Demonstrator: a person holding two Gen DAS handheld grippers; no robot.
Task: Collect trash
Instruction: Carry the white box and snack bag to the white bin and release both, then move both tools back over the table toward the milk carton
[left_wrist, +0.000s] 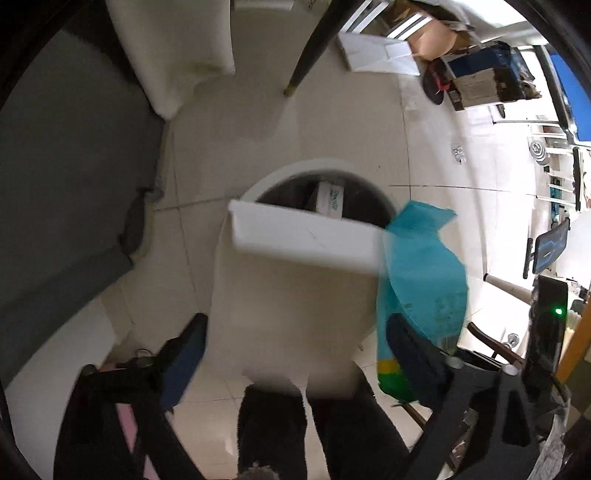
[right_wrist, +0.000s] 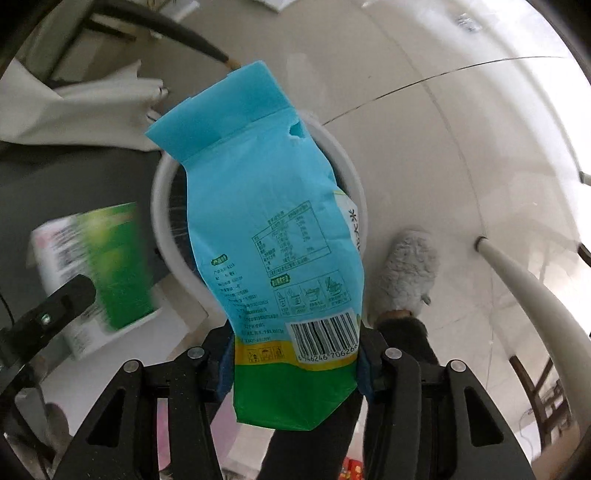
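Right gripper (right_wrist: 295, 354) clamped on lower part of crinkled blue-and-green plastic food pouch (right_wrist: 273, 221), held over round white trash bin (right_wrist: 360, 206); barcode reads 6946246 7062.., nutrition table too small; left gripper (left_wrist: 295, 332) spread apart, blurred white-and-green carton (left_wrist: 306, 236) over bin rim; bare pale tile floor (right_wrist: 461, 147) right; grey fuzzy slipper (right_wrist: 406, 269) beside bin.

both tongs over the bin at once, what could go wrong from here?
1. The white box looks wider than the free part of the bin mouth; it may bridge the rim instead of dropping in.
2. The blue bag, pinched low in the right tongs, overlaps the far rim; released here, it could tip outside.
3. Box and bag sit close together, so they may collide.
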